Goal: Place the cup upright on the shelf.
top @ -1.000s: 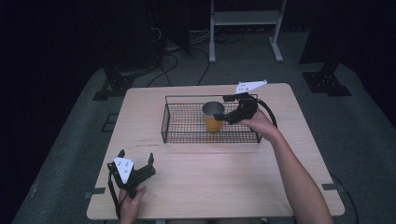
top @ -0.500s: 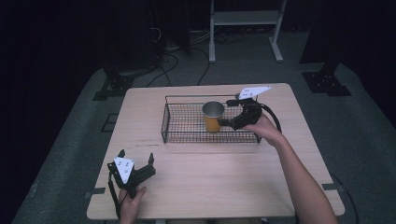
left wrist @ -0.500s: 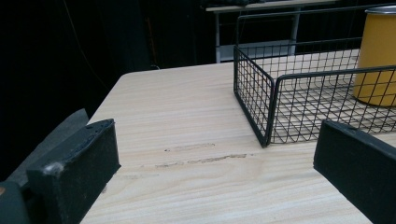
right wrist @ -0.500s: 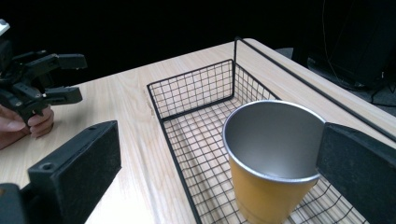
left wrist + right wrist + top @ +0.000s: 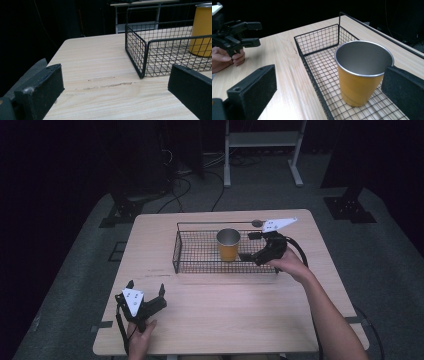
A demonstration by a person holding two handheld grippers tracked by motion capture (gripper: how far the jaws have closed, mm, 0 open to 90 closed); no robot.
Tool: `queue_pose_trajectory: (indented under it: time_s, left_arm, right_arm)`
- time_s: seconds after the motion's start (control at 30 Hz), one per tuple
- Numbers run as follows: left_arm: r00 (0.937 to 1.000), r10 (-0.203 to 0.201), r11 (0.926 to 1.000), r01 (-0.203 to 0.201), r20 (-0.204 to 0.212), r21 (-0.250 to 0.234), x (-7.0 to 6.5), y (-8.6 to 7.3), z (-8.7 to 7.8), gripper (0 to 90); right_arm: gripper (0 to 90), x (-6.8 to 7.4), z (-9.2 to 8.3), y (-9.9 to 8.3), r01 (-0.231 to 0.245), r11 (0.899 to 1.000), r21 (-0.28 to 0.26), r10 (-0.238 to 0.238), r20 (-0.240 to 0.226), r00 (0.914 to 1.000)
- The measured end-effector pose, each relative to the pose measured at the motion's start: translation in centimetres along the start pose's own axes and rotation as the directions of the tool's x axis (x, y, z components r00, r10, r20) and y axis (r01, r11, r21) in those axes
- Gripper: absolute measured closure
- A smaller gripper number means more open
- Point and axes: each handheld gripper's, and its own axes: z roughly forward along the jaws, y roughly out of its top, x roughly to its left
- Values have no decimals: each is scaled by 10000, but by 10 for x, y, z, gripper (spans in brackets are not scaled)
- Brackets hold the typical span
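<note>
A yellow cup (image 5: pixel 228 245) with a bare metal inside stands upright in the right half of a black wire basket (image 5: pixel 195 254) on the far half of the table. My right gripper (image 5: pixel 246 246) hovers open just to the right of the cup, without touching it. In the right gripper view the cup (image 5: pixel 362 75) sits in the basket (image 5: pixel 317 40) ahead of my right gripper (image 5: pixel 330 77), between its wide jaws. My left gripper (image 5: pixel 145 286) rests open and empty near the front left corner. From the left gripper (image 5: pixel 116 75) I see the basket's corner (image 5: pixel 136 50) and the cup (image 5: pixel 202 30) beyond.
The light wooden table (image 5: pixel 225 320) has bare room in front of and left of the basket. A small dark disc (image 5: pixel 257 223) lies behind the basket. A metal stand (image 5: pixel 262 140) and cables are on the floor beyond. The other hand holds the left gripper (image 5: pixel 258 33) far off.
My right gripper has drawn back to the right, away from the cup, which stays upright in the basket. The left gripper has not moved.
</note>
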Motion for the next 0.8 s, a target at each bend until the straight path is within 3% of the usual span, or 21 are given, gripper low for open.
queue_pose_trajectory:
  time_s: [0.8]
  left_arm:
    - [10000,-11,10000,11,10,8,0,0,0,0]
  right_arm:
    - [0,8,-24,-31,-314,9994,137,311,210,9993]
